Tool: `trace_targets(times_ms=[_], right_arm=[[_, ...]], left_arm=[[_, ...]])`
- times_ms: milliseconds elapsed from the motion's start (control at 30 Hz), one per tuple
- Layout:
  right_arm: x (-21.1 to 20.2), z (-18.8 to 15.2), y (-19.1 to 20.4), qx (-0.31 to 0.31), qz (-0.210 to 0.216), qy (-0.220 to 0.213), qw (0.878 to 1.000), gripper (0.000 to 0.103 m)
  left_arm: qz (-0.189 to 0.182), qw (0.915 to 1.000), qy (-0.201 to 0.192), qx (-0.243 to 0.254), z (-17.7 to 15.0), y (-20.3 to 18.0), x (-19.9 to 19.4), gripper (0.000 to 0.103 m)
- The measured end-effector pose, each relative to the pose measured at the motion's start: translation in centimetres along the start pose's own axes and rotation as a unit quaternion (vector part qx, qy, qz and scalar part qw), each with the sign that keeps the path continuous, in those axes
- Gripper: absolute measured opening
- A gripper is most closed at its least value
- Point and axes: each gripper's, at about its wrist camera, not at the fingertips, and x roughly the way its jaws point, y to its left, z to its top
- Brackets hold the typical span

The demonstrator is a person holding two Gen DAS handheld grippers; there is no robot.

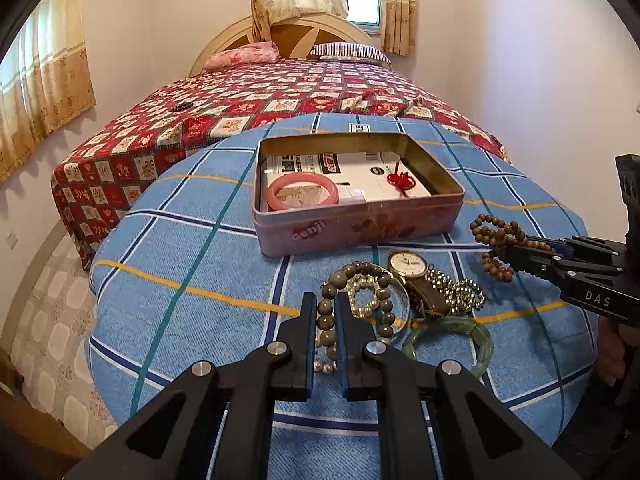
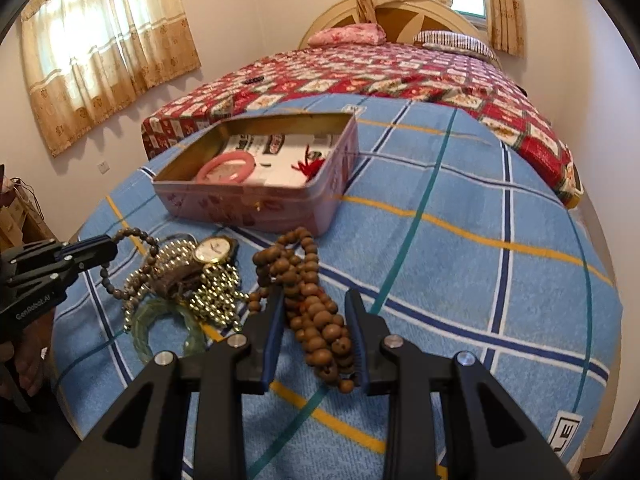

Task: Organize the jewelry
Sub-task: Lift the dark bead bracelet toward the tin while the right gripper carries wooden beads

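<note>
The tin (image 1: 360,224) is sitting open on the blue checked cloth (image 1: 168,264) with a pink bangle (image 1: 303,194) and a red knot (image 1: 401,179) lying inside on a printed card. That looks like the part already sorted. Most of the jewelry is still waiting outside, just in front of the tin: a watch (image 1: 408,265), a string of metal beads (image 1: 456,292), a pearl bracelet (image 1: 366,296), a green bangle (image 1: 448,342), a dark bead bracelet (image 1: 352,300) and a long brown bead strand (image 2: 312,300). So the task seems to be at an early stage, with two pieces in and six out.

The left tool (image 1: 323,312) is pointing down at a slant toward the pile, its jaws nearly together and clamping one side of the dark bead bracelet, whose beads are showing in the narrow gap. From the right wrist view the bracelet is looping out from that tool's tip, partly raised off the pile.

The right tool (image 2: 314,320) is also slanting downward, beside the pile on the open cloth side. Its jaws are standing partly apart with the bunched brown strand between them; the beads are lying against the right finger, while a gap is showing at the left finger, so it is not gripping yet. A person's hand (image 1: 616,360) is holding its grip at the frame edge.
</note>
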Motion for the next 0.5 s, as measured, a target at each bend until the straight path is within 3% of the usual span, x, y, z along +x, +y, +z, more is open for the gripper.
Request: trace_targets(times_ms=[500], right_arm=[[-0.8,2.2,0.7,-0.011,0.007,-0.024,1.000,0.033]], left_arm=[[-0.001,0.9996,-0.028,-0.002,2.7,0.1,-0.9,0.008]])
